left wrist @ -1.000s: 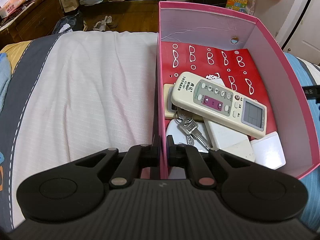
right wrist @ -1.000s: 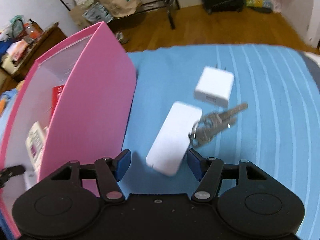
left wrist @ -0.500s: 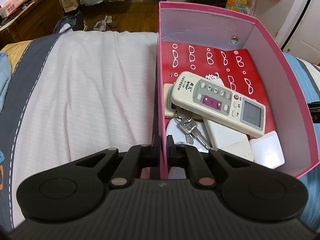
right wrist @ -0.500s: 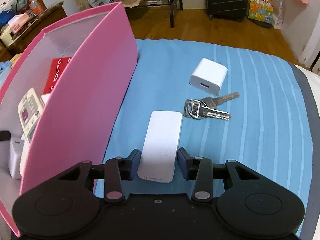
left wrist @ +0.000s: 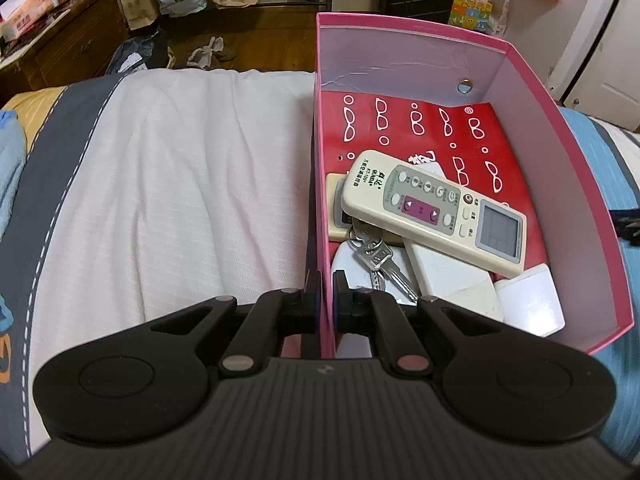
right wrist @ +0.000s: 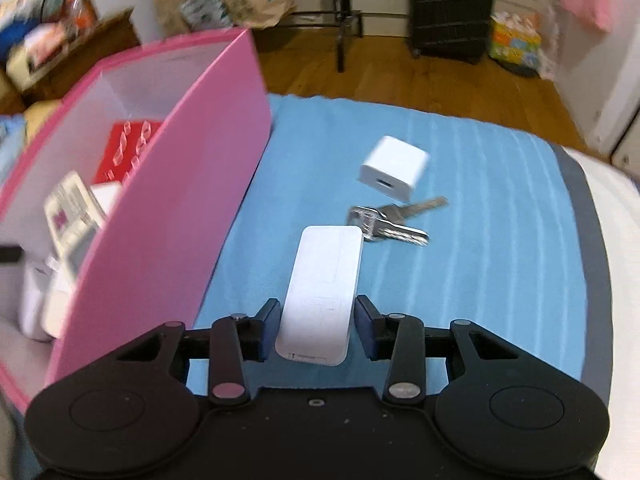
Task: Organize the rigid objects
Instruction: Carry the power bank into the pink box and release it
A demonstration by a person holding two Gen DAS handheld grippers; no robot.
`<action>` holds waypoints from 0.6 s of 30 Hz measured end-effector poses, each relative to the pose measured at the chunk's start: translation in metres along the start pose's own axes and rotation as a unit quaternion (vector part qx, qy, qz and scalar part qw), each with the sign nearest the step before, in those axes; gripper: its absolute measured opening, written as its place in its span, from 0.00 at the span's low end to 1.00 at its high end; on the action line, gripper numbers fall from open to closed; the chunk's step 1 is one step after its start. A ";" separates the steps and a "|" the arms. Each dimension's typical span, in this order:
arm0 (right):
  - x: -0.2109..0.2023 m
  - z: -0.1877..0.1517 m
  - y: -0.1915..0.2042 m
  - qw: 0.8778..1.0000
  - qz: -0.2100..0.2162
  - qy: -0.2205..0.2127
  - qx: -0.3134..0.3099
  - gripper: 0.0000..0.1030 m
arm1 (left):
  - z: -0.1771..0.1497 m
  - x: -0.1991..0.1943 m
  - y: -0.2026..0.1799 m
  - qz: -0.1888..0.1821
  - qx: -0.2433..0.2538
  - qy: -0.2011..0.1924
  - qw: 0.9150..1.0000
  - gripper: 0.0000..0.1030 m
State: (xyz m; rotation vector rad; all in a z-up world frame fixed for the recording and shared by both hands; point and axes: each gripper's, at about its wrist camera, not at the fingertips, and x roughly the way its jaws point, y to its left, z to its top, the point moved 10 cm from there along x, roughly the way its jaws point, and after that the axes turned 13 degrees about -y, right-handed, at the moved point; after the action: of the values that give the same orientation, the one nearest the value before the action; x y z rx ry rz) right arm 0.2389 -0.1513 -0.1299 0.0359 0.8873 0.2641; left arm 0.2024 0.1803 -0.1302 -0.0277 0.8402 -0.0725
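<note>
Between my left gripper's (left wrist: 327, 294) two closed fingers stands the near side wall of the pink box (left wrist: 576, 184), pinched tight. Inside the box a cream remote (left wrist: 434, 210) lies across a bunch of keys (left wrist: 374, 254) and several white blocks (left wrist: 452, 276).

Through the right wrist view, my right gripper (right wrist: 316, 330) has just been closing and now clamps the near end of a flat white power bank (right wrist: 324, 288), which juts forward over the blue cover (right wrist: 500, 280). Beyond its far end lie loose keys (right wrist: 390, 222) and a white charger cube (right wrist: 394, 170), with the box wall just to the left.
</note>
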 end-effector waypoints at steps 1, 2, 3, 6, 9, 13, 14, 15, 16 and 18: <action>-0.008 0.002 -0.003 1.000 0.001 -0.005 0.006 0.44 | 0.000 0.000 0.000 0.000 0.001 -0.001 1.000 0.05; -0.017 0.006 -0.004 1.000 0.001 -0.012 0.007 0.44 | 0.001 0.000 -0.001 0.000 0.000 -0.001 1.000 0.05; -0.025 0.010 -0.004 1.000 0.002 -0.021 0.004 0.44 | 0.001 0.000 -0.001 0.000 -0.001 0.000 1.000 0.05; -0.053 0.031 0.009 0.998 0.025 -0.051 -0.014 0.44 | 0.000 0.001 0.000 0.001 -0.004 0.002 1.000 0.05; -0.074 0.052 0.039 0.993 0.049 -0.085 -0.064 0.44 | 0.000 0.001 0.001 -0.002 -0.013 0.007 1.000 0.05; -0.084 0.061 0.083 0.982 0.088 -0.105 -0.133 0.45 | 0.001 0.001 0.003 -0.004 -0.012 0.004 1.000 0.05; -0.084 0.061 0.093 0.979 0.100 -0.103 -0.147 0.45 | 0.001 0.001 0.003 -0.004 -0.011 0.003 1.000 0.05; -0.081 0.063 0.104 0.975 0.113 -0.096 -0.166 0.45 | 0.001 0.001 0.003 -0.004 -0.012 0.002 1.000 0.05; -0.077 0.061 0.115 0.970 0.128 -0.085 -0.191 0.45 | 0.001 0.002 0.003 -0.004 -0.012 0.002 1.000 0.05; -0.070 0.056 0.133 0.957 0.134 -0.074 -0.248 0.45 | 0.002 0.001 0.004 -0.006 -0.021 0.002 1.000 0.05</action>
State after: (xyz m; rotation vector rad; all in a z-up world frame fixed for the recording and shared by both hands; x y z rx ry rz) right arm 0.2115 -0.0353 -0.0224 -0.2894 0.6460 0.7233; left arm 0.2045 0.1844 -0.1300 -0.0731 0.8455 -0.0667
